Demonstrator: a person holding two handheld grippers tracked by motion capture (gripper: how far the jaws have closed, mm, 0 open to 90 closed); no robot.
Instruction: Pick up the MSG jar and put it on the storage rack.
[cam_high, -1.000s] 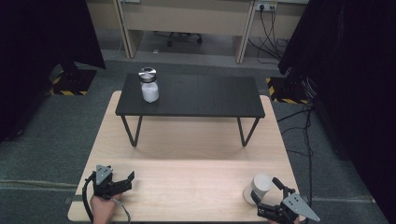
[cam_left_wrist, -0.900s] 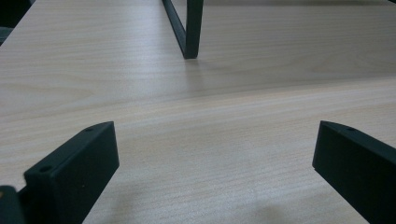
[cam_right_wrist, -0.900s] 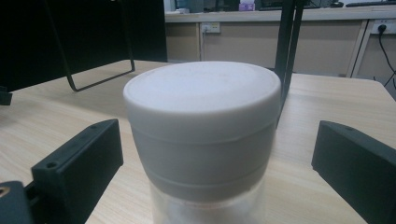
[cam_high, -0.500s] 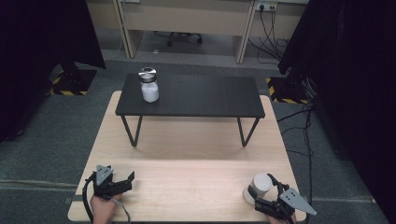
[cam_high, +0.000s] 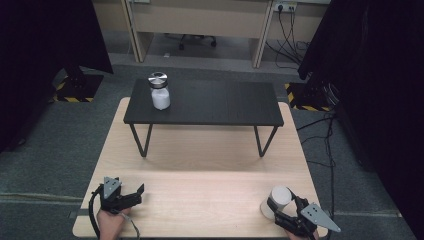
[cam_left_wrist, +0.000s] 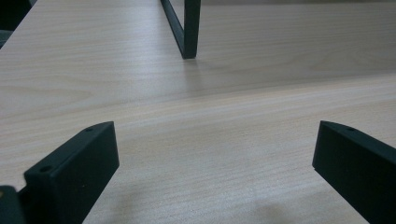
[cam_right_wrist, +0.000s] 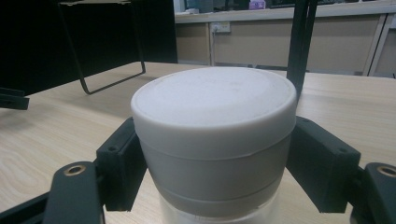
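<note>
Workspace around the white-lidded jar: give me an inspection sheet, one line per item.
Surface: light wooden table, with a low black bench standing on its far half.
Job's things: white-lidded jar upright at the near right corner; a second jar with a metal lid on the bench's left end.
Clutter: nothing seen.
Grippers: right claw has just been closing, its pads against the jar's lid on both sides; left claw open over bare wood, nothing between its jaws.
Cables: black cable loops from the left claw; more trail on the floor at right.
Surroundings: grey carpet, black curtains on both sides, desks behind.
</note>
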